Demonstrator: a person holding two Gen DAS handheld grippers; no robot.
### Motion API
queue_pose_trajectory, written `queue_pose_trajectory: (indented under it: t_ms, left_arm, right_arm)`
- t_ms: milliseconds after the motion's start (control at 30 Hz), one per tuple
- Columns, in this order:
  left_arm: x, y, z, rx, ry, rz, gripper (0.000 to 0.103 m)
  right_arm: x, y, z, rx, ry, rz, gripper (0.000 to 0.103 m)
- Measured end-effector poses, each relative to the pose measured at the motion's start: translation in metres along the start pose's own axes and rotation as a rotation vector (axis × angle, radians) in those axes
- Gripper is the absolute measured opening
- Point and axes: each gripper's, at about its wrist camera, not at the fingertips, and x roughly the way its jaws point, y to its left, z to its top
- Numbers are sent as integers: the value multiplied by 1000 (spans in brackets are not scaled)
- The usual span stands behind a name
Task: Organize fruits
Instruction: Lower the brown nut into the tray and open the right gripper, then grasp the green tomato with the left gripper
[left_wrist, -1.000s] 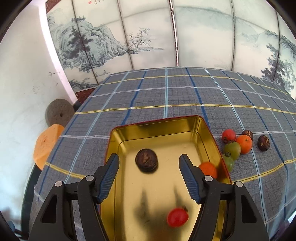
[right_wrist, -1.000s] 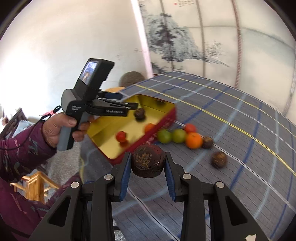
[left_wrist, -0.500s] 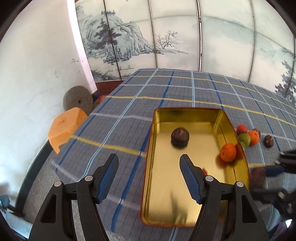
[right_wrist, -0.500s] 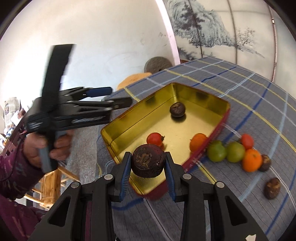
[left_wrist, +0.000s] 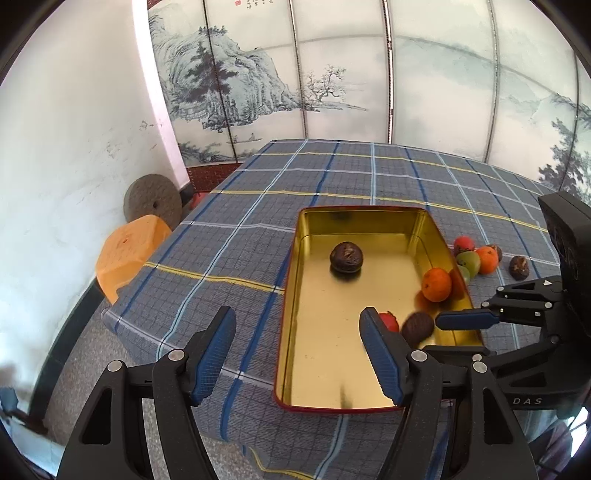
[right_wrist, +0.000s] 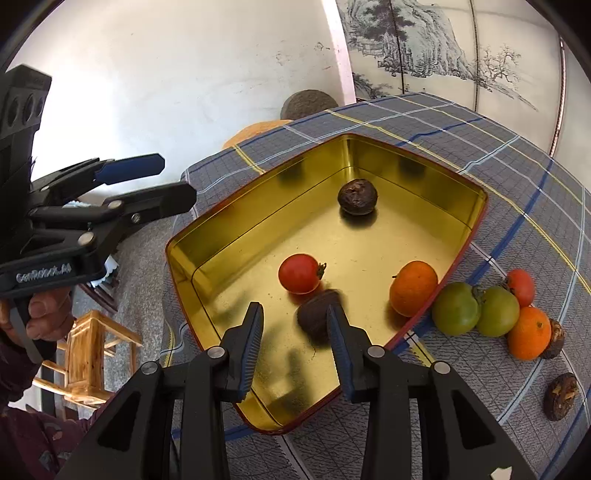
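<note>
A gold tin (left_wrist: 291, 280) (right_wrist: 258, 206) lies on the checked tablecloth. It holds a dark wrinkled fruit (left_wrist: 346, 256) (right_wrist: 357, 196), an orange (left_wrist: 436, 284) (right_wrist: 413, 288) and a red tomato (left_wrist: 389, 321) (right_wrist: 299, 273). My right gripper (right_wrist: 294, 312) hangs over the tin's near end, its jaws opening. A second dark fruit (right_wrist: 314, 314) (left_wrist: 417, 326), blurred, sits just below them against the right finger, free of the pads. My left gripper (left_wrist: 297, 317) (right_wrist: 147, 177) is open and empty by the tin's left rim.
Right of the tin lie two green fruits (right_wrist: 456, 308), a small red one (right_wrist: 521, 286), an orange (right_wrist: 528, 332) and two dark fruits (right_wrist: 561, 395). An orange stool (left_wrist: 127, 254) and a millstone (left_wrist: 152, 199) stand off the table's left edge. A wooden stool (right_wrist: 88, 354) stands below.
My right gripper came down over the tin and let go of the dark fruit, which now lies loose below its jaws. My left gripper drew back to the tin's left side.
</note>
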Motion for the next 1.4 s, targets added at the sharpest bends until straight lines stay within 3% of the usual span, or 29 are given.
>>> queue_pose_trajectory:
  t_ms: [200,400,600,767,900,1000,1133,1333,1400]
  left_arm:
    - [-4,-10,1,23,-5,0,71]
    - [-6,-21,2,53,-4,-4,71]
    - [-6,-39,4,97,5,-24,71]
    - [-11,-66,10,168,-4,-101,71]
    - [-10,-93,19,251,8,-215,71]
    - [-2,-119,28,343,34,-305,70]
    - [13,-158,44,546,56,-410,69]
    - [48,-206,63,909,151,-488,66]
    - [60,-217,65,1017,163,-459,66]
  right_arm:
    - [-18,3,-1,9,-60,5,51]
    - [-50,-6,-26,51,-127,-19,51]
    - [-93,-43,-65,157,-184,-92,51]
    - [-126,-86,-104,278,-220,-168,51]
    - [-152,-127,-141,372,-228,-281,53]
    - [-166,-151,-164,426,-237,-336,59]
    - [-181,-176,-190,516,-280,-323,59]
    - [-186,-179,-194,507,-315,-293,63]
    - [-185,-177,-193,494,-319,-287,63]
